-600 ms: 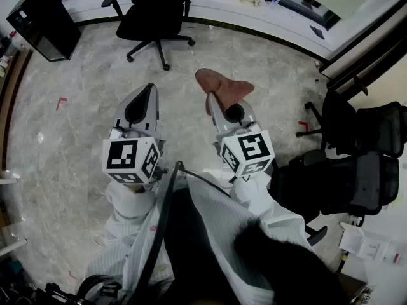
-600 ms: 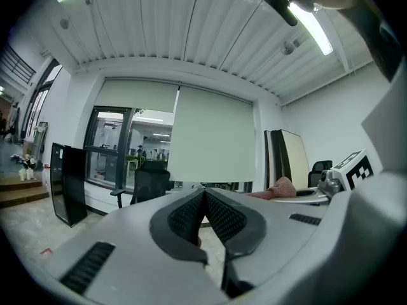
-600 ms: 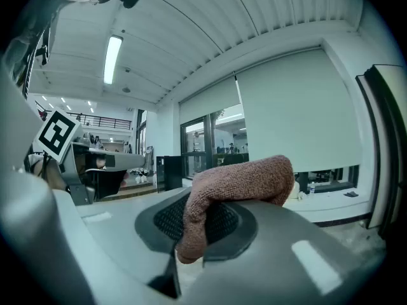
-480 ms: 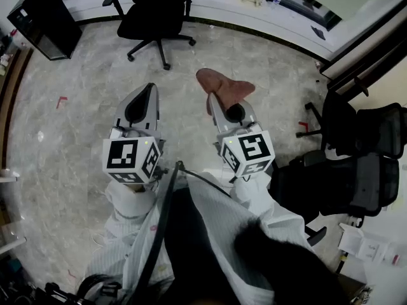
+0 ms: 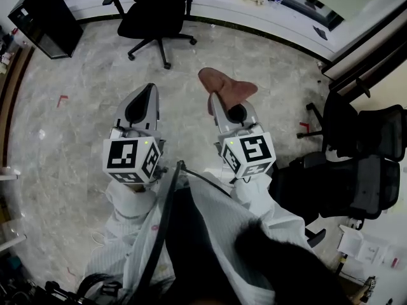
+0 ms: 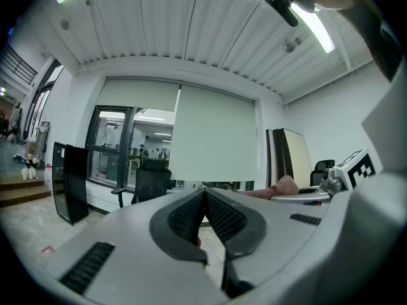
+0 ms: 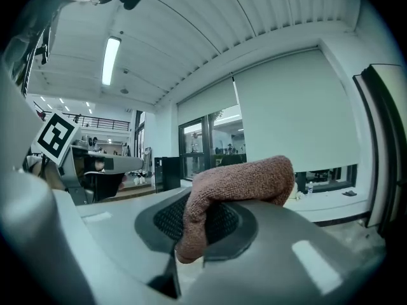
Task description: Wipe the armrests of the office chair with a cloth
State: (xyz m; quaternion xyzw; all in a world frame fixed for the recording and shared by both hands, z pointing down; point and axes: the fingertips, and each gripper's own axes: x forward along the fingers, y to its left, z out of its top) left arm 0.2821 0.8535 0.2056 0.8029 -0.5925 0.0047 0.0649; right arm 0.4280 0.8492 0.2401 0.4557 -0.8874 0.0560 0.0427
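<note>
A reddish-brown cloth (image 5: pixel 226 88) hangs from the tip of my right gripper (image 5: pixel 218 97), which is shut on it; in the right gripper view the cloth (image 7: pixel 235 186) drapes over the pinched jaws. My left gripper (image 5: pixel 149 88) is shut with nothing in it, its black pads (image 6: pixel 219 218) pressed together. A black office chair (image 5: pixel 154 13) with two armrests stands far ahead by the window ledge, well beyond both grippers. It shows small in the left gripper view as a dark chair (image 6: pixel 150 182).
More black office chairs (image 5: pixel 362 164) crowd the right side. A black cabinet (image 5: pixel 43 19) stands at the far left. A white ledge (image 5: pixel 254 11) with a few small items runs along the back. Marble floor (image 5: pixel 76 119) lies between me and the chair.
The right gripper and cloth have shifted very slightly to the right and down in the head view. The left gripper has stayed put.
</note>
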